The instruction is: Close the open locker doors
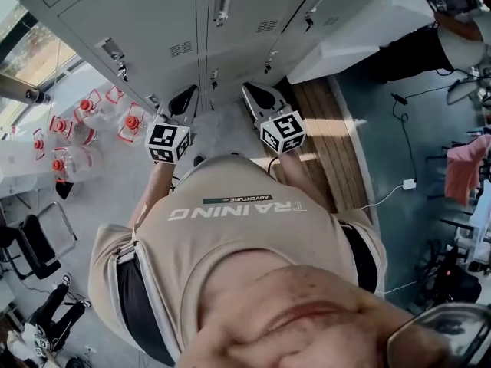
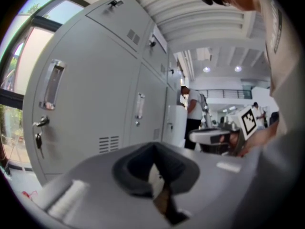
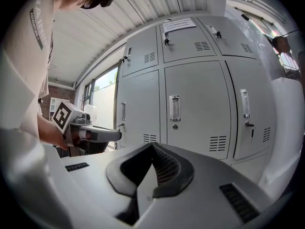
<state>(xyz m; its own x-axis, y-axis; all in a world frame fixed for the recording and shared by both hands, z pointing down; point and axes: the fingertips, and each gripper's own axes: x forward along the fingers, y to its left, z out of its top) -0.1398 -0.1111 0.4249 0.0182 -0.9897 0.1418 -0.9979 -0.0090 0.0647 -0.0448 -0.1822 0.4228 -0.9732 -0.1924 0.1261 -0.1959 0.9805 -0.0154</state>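
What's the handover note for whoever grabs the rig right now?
Left gripper: jaws together, empty, in the air.
Right gripper: same.
Neither touches the lockers.
The doors straight ahead are shut.
One open door at the right, swung out into the room by the look of it.
Done: nothing I can confirm.
Left: step right, push that open door shut.

Workplace locker area: grey metal lockers (image 3: 195, 113), floor cables (image 1: 381, 198)
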